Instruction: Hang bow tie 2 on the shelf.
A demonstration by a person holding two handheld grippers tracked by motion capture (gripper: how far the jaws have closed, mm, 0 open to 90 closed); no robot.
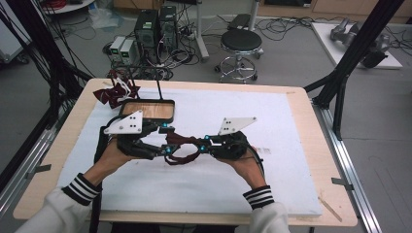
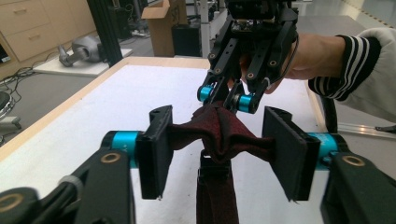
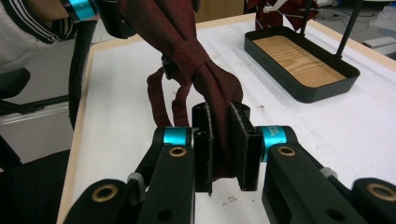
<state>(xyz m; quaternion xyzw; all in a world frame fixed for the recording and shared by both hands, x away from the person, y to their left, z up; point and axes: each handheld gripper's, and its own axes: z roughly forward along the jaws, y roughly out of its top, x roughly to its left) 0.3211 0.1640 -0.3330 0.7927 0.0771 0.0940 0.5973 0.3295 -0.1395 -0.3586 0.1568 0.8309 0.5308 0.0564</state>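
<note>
Above the white mat, right gripper (image 3: pixel 219 144) fingers clamp bow tie (image 3: pixel 205 79), left gripper (image 2: pixel 217 149) fingers flank it, contact unclear.

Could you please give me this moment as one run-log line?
right gripper: shut on bow tie wing | left gripper: jaws around other wing, pads not yet pressing | black tray: behind, apart

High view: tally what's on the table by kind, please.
Dark red bow ties: 2, one between the grippers, one at the far left corner
Black trays with wooden floor: 1
Grippers: 2, left, right
Total: 5
</note>
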